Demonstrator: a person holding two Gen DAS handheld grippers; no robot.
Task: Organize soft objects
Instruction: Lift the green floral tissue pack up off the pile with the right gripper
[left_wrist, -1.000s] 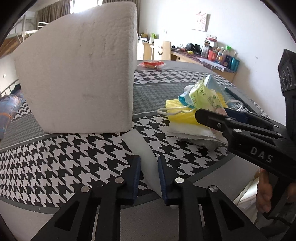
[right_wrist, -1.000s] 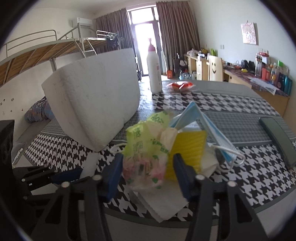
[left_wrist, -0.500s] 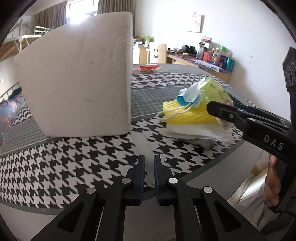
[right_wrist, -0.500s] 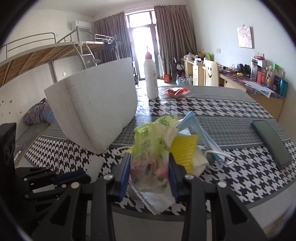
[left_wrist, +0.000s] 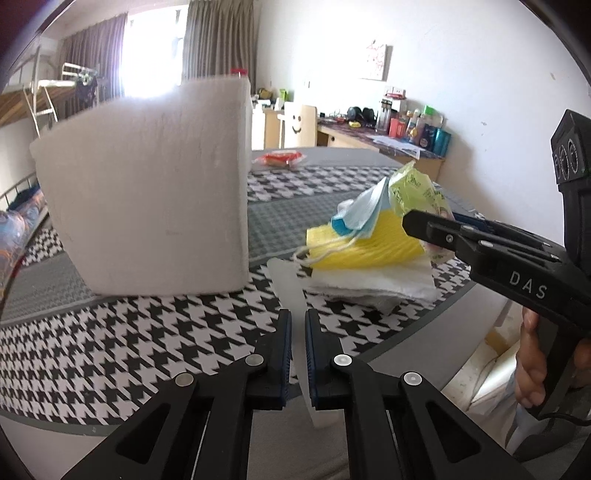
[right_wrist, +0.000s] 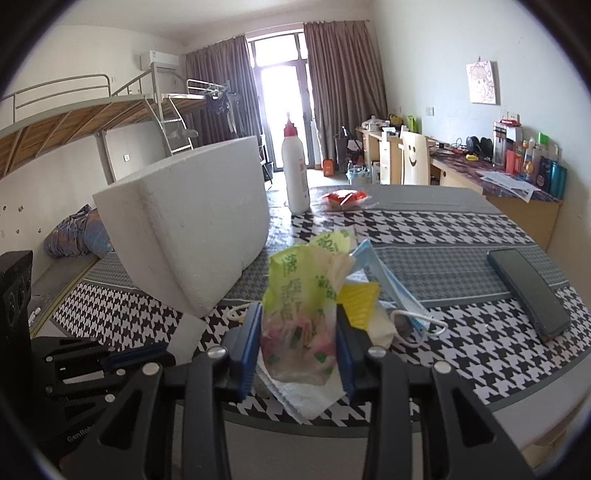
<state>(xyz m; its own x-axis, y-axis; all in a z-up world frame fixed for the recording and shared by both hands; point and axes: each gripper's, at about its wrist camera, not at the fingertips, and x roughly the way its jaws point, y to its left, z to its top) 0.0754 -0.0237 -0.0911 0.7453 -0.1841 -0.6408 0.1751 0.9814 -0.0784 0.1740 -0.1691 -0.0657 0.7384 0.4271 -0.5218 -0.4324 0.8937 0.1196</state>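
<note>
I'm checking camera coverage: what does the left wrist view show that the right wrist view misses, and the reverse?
Only the left wrist view: the left gripper shut on a thin white foam strip.
Only the right wrist view: the dark phone, the whole white bottle, and the right gripper shut on the green plastic bag.
Both: white foam block, yellow sponge, blue face mask.
</note>
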